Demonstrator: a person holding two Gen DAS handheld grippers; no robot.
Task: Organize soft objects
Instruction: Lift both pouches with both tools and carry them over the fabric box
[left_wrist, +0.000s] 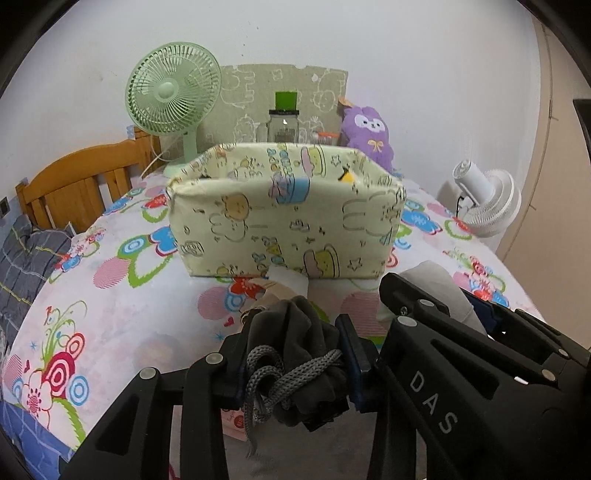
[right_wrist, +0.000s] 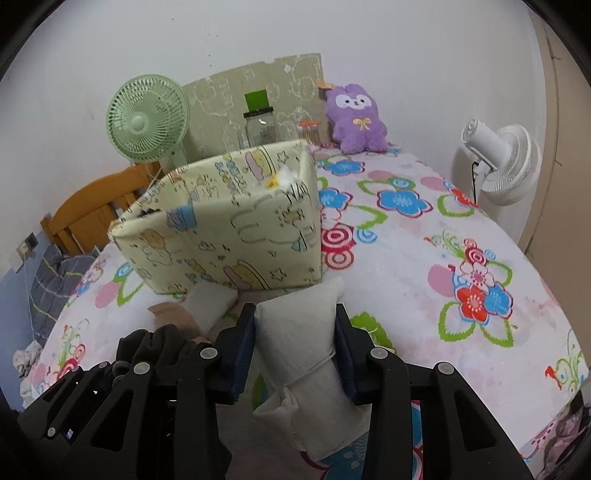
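Note:
My left gripper (left_wrist: 295, 363) is shut on a dark grey drawstring pouch (left_wrist: 295, 332) with a grey cord, held just above the bed. My right gripper (right_wrist: 297, 350) is shut on a white fabric pouch (right_wrist: 299, 332) tied with string. The right gripper's black body (left_wrist: 461, 369) sits close on the right in the left wrist view. A pale yellow cartoon-print fabric box (left_wrist: 284, 218) stands open-topped on the bed ahead; it also shows in the right wrist view (right_wrist: 229, 236). Something yellow and white (right_wrist: 279, 179) lies inside it. A white and beige soft item (right_wrist: 207, 302) lies at the box's near foot.
The bed has a floral sheet (right_wrist: 424, 258) and a wooden headboard (left_wrist: 74, 184) at the left. A green fan (left_wrist: 166, 96), a glass jar (left_wrist: 282, 125) and a purple plush toy (left_wrist: 369, 129) stand behind the box. A white fan (right_wrist: 502, 162) stands at the right.

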